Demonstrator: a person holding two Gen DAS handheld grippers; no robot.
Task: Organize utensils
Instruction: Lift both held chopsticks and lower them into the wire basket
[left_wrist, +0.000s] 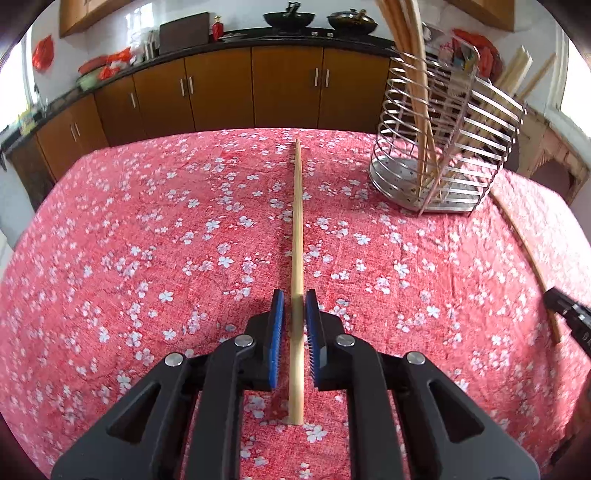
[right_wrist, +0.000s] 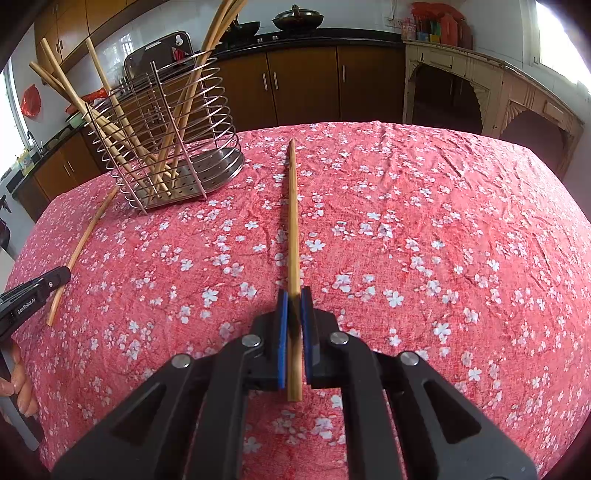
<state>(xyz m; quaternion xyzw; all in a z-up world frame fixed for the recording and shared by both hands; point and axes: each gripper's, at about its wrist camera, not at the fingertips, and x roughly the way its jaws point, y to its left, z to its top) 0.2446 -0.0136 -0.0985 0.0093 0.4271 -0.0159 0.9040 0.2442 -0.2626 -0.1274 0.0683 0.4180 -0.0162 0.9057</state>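
Observation:
A wooden chopstick (left_wrist: 297, 240) lies on the red floral tablecloth, running between the blue pads of my left gripper (left_wrist: 294, 301), which straddles it with small gaps on both sides. My right gripper (right_wrist: 294, 297) is shut on another wooden chopstick (right_wrist: 292, 221) that points away over the cloth. The steel wire utensil holder (left_wrist: 443, 147) stands at the far right in the left wrist view and far left in the right wrist view (right_wrist: 166, 147), with several chopsticks leaning inside. The left gripper also shows in the right wrist view (right_wrist: 33, 291), the right gripper's tip in the left wrist view (left_wrist: 565, 306).
The table under the red floral cloth (left_wrist: 147, 240) ends ahead, before brown kitchen cabinets (left_wrist: 221, 92). Woks (left_wrist: 290, 18) sit on the dark counter. A cream carved sideboard (right_wrist: 498, 85) stands at the far right.

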